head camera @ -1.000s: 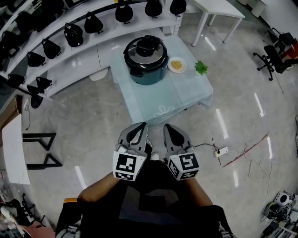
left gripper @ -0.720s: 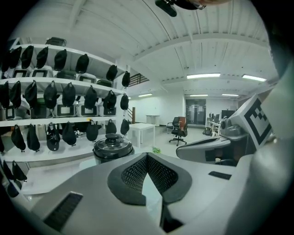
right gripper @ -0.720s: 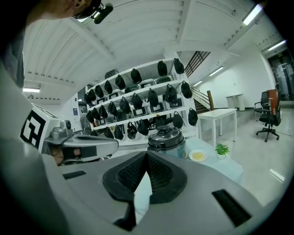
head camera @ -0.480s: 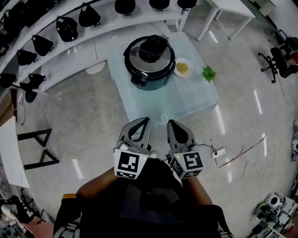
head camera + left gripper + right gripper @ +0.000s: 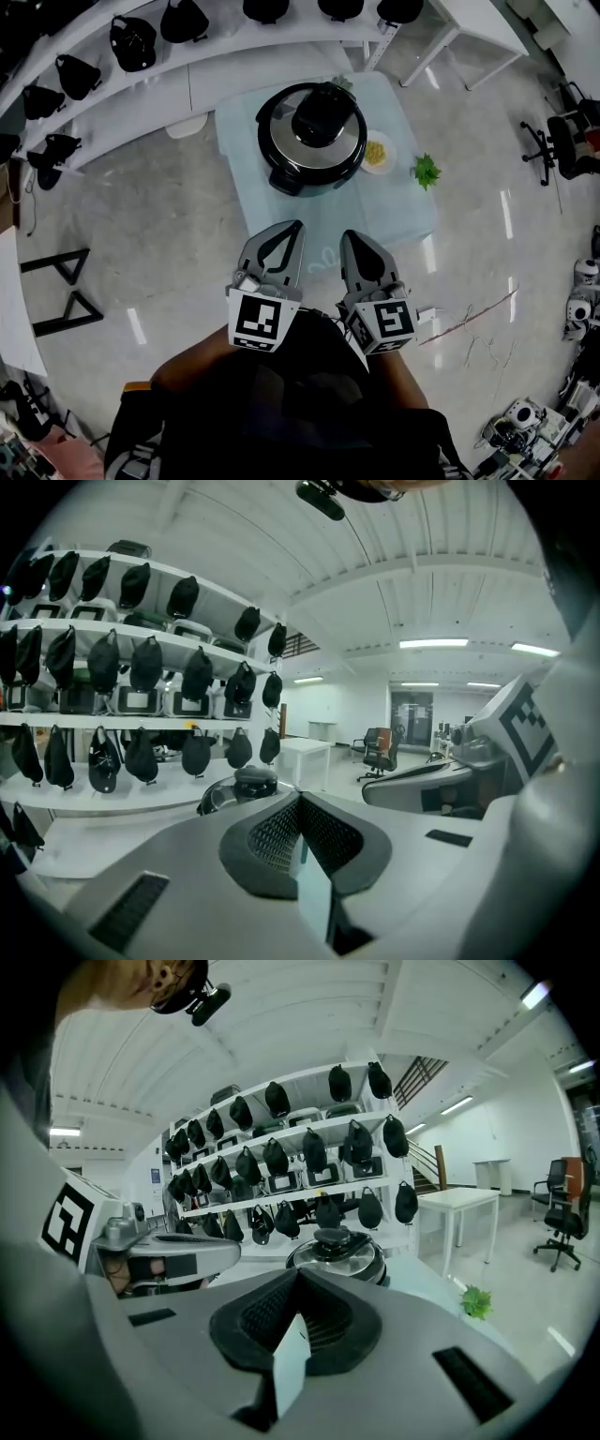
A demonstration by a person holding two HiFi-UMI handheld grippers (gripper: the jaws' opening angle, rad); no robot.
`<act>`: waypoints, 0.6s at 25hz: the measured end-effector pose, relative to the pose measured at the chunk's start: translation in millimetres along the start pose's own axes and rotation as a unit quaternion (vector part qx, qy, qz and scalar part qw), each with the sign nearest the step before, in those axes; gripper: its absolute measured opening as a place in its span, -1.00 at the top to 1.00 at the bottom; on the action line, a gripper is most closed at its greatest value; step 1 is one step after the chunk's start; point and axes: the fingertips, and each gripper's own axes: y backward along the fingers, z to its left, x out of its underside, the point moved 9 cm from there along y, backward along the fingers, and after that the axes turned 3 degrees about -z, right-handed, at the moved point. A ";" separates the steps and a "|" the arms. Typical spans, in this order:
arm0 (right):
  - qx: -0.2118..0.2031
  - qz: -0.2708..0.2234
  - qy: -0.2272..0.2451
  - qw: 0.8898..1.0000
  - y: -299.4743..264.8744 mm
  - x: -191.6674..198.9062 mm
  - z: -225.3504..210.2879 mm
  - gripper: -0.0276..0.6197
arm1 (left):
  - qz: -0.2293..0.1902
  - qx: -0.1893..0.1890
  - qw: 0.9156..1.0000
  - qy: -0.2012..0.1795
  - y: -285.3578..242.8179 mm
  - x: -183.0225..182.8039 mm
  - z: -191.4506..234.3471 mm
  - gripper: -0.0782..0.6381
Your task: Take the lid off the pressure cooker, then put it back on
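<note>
The pressure cooker (image 5: 314, 141) stands on a low table under a pale blue cloth (image 5: 328, 220), its steel lid (image 5: 337, 141) with a black knob (image 5: 323, 112) in place. My left gripper (image 5: 292, 228) and right gripper (image 5: 351, 236) are held side by side at the table's near edge, both shut and empty, well short of the cooker. The left gripper view has the cooker (image 5: 239, 789) just over the closed jaws of the left gripper (image 5: 300, 799). In the right gripper view the cooker (image 5: 337, 1251) rises behind the closed jaws of the right gripper (image 5: 298, 1274).
A small plate of yellow food (image 5: 378, 152) and a green sprig (image 5: 427, 171) lie right of the cooker. White shelves with several black bags (image 5: 131, 42) curve behind the table. A white table (image 5: 473, 23) stands at the back right, and cables (image 5: 469, 323) lie on the floor.
The table and cooker have come nearer and lower in the head view. Both grippers, still shut and side by side, now reach the table's near edge.
</note>
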 end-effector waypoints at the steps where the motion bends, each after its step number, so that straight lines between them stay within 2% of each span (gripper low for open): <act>1: -0.001 0.001 0.004 1.000 -3.2 -2.9 -0.7 0.87 | -0.003 -0.002 1.000 0.002 -1.9 -2.2 3.1 0.76; 9: -0.014 -0.008 0.026 1.000 -30.6 -23.8 -2.7 0.87 | -0.012 -0.027 1.000 0.009 -6.5 -8.4 24.3 0.76; 15: -0.040 -0.007 0.046 0.998 -51.3 -26.7 -20.7 0.87 | -0.016 -0.069 0.997 0.017 -12.9 -6.9 32.4 0.76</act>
